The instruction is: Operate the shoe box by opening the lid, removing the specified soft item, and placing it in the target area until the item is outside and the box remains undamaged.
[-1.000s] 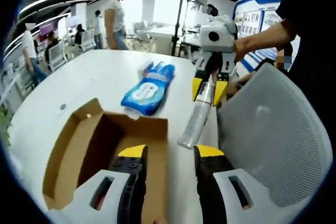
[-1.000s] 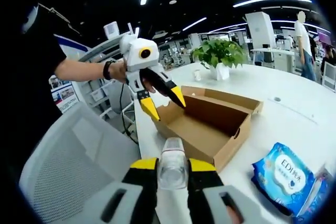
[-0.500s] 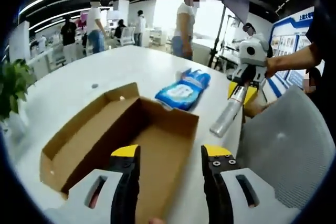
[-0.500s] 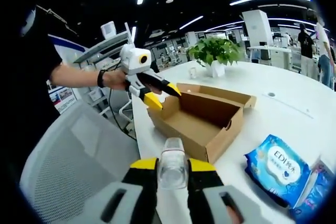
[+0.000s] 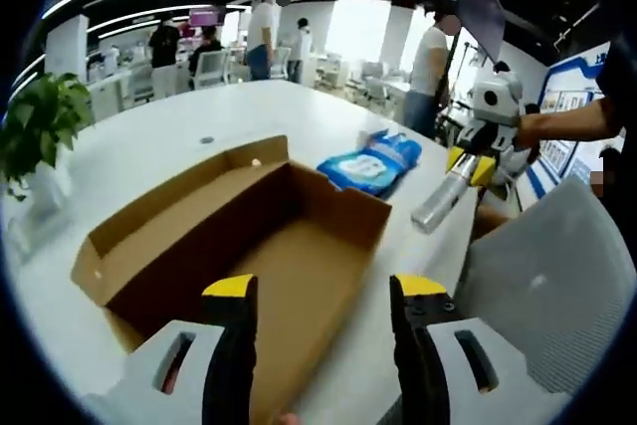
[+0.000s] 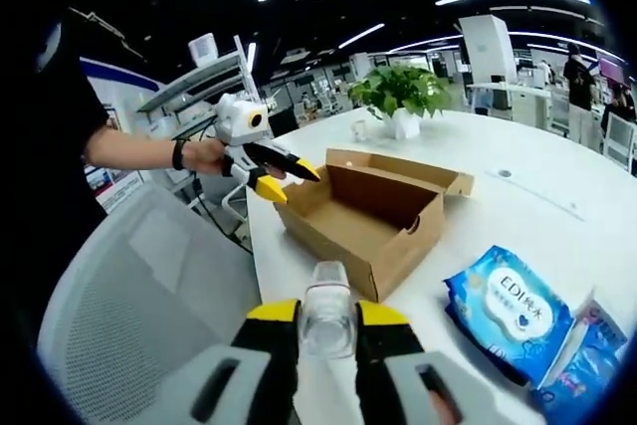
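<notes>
Cardboard shoe box [image 6: 370, 218] now sits farther from my right gripper [image 6: 327, 323], which stays clamped on the clear plastic bottle [image 6: 326, 308]; my left gripper [image 5: 323, 291] hangs wide, empty. Placement comes next.

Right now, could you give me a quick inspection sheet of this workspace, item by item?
Surface: white table, large and rounded.
Job's things: cardboard shoe box open, nothing seen inside; clear plastic bottle out of the box, held above the table edge.
Clutter: blue wipes packs lying on the table beside the box.
Grippers: right gripper shut on the bottle; left gripper open, over the box's near end, holding nothing.
Cables: a dark cable hangs below the person's hand in the right gripper view.
Surroundings: grey mesh chair, potted plant, office desks, people standing far off.
</notes>
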The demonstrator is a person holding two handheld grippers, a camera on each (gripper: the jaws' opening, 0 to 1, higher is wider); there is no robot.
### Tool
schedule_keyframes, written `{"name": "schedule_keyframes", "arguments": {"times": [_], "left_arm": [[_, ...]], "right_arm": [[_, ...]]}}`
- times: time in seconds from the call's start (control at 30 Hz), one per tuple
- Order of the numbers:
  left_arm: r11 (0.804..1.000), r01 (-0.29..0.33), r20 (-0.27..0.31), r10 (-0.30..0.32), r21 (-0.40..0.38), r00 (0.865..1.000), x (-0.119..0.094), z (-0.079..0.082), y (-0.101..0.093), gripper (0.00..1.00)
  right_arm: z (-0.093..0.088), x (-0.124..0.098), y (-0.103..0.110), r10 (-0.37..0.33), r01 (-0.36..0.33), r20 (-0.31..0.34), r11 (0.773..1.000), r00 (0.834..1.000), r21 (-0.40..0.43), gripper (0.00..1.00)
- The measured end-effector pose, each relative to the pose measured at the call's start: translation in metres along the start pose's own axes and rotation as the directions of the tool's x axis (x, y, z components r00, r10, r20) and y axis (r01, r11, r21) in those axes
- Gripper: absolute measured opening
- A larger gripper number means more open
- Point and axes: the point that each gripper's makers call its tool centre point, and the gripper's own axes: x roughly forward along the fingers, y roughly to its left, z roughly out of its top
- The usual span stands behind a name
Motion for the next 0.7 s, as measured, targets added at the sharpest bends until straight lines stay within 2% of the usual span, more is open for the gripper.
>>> {"name": "schedule_keyframes", "arguments": {"times": [0.37, 0.7], "left_arm": [[0.998, -0.039, 0.024, 0.04, -0.046, 0.999, -0.002, -0.001, -0.004, 0.57], [0.995, -0.063, 0.051, 0.067, -0.075, 0.996, 0.002, 0.006, -0.008, 0.58]], "right_arm": [[-0.005, -0.017, -0.025, -0.013, 0.013, -0.042, 1.0, 0.999, -0.007, 0.16], [-0.001, -0.03, -0.048, -0.029, 0.029, -0.068, 0.999, 0.997, -0.013, 0.16]]}}
